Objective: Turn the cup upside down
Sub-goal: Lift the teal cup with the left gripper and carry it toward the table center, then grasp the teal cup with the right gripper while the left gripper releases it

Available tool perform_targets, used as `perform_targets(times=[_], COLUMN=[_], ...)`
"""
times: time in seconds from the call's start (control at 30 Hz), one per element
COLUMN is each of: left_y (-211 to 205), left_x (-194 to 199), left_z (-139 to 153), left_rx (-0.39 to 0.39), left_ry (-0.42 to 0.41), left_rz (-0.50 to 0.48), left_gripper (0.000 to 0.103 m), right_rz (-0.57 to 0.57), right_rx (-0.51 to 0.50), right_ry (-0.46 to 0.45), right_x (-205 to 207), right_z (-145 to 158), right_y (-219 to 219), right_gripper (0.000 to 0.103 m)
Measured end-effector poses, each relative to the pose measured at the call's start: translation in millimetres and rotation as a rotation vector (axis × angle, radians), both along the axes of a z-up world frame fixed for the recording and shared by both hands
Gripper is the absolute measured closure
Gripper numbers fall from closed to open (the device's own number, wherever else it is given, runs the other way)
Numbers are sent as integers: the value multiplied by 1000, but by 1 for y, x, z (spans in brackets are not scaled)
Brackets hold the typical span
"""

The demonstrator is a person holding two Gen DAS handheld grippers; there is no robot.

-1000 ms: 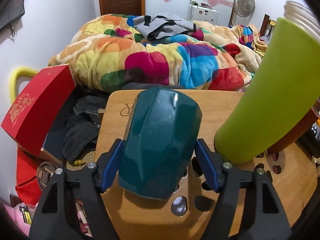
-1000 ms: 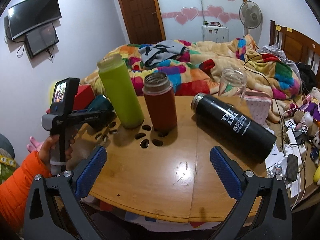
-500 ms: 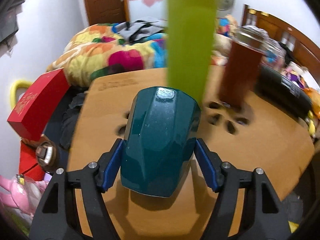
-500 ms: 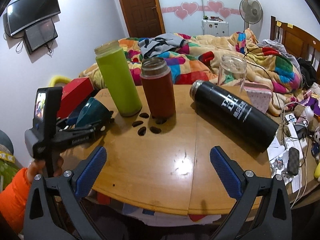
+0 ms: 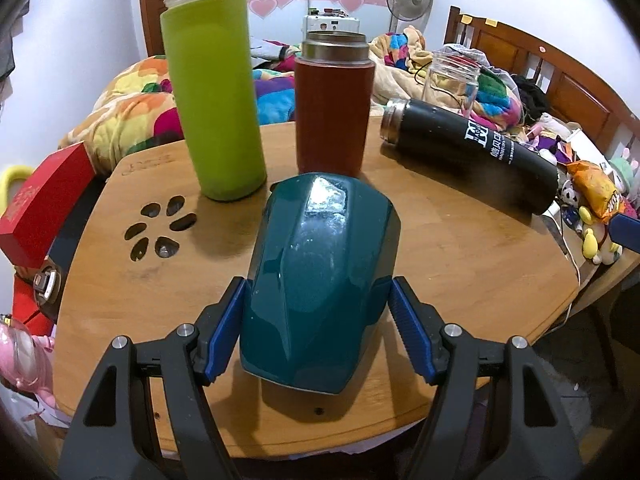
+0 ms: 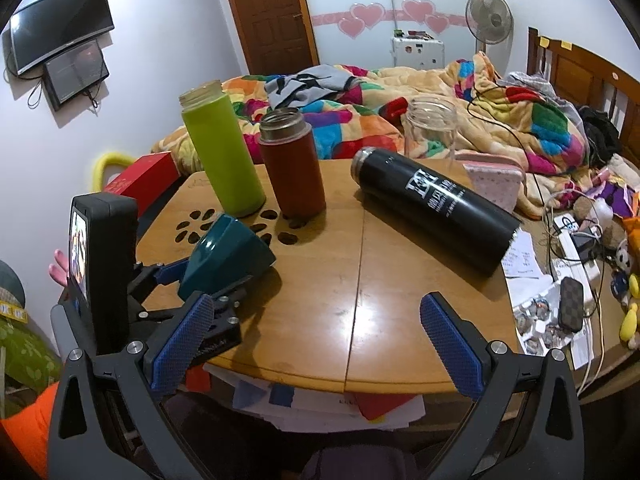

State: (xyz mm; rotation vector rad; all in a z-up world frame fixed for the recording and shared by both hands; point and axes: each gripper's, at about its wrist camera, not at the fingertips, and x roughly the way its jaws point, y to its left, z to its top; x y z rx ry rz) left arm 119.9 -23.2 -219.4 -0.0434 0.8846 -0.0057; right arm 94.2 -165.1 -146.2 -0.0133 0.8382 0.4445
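Note:
A teal faceted cup [image 5: 320, 280] is held in my left gripper [image 5: 318, 332], whose blue pads press on its wide rim end from both sides. The cup is tilted, its narrow base pointing away from me and upward, its rim low over the wooden table [image 5: 460, 264]. In the right wrist view the same cup [image 6: 228, 256] and left gripper [image 6: 188, 280] show at the table's left edge. My right gripper [image 6: 316, 340] is open and empty, hovering at the table's near edge.
On the table stand a green bottle [image 5: 212, 96], a red-brown flask [image 5: 332, 104] and a clear glass jar [image 5: 452, 80]. A black flask [image 5: 472, 156] lies on its side. A red box [image 5: 44, 208] sits left of the table. Clutter and cables lie at the right.
My left gripper has carried the cup from the table's left edge toward its middle front and swung its view rightward, so both upright bottles now stand behind the cup. The right gripper has barely moved.

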Motion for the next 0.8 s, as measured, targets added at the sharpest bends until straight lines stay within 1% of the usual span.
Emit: perform_targets(times=[0.13, 0.2, 0.23, 0.33, 0.43, 0.5, 0.63, 0.8], left_y=[-2, 1, 5, 15, 28, 39, 71, 105], left_x=[0, -2, -5, -17, -35, -50, -71, -81], left_z=[1, 3, 6, 16, 28, 36, 44, 45], left_rx=[-11, -41, -72, -131, -155, -151, -99, -51], left_ry=[33, 50, 56, 50, 26, 9, -6, -8], left_rz=[-17, -29, -33, -36, -34, -21, 58, 153], left_gripper=[32, 32, 32, 32, 32, 32, 32, 32], right_rz=[-2, -2, -3, -10, -10, -5, 24, 68], right_rx=[-9, -8, -9, -19, -19, -20, -12, -1], right_ry=[-11, -17, -18, -22, -16, -8, 21, 71], right_x=[-2, -2, -2, -3, -2, -1, 3, 11], right_z=[3, 4, 5, 5, 3, 0, -11, -35], right_y=[-3, -3, -3, 0, 4, 10, 29, 64], right_gripper=[0, 0, 0, 0, 0, 0, 0, 0])
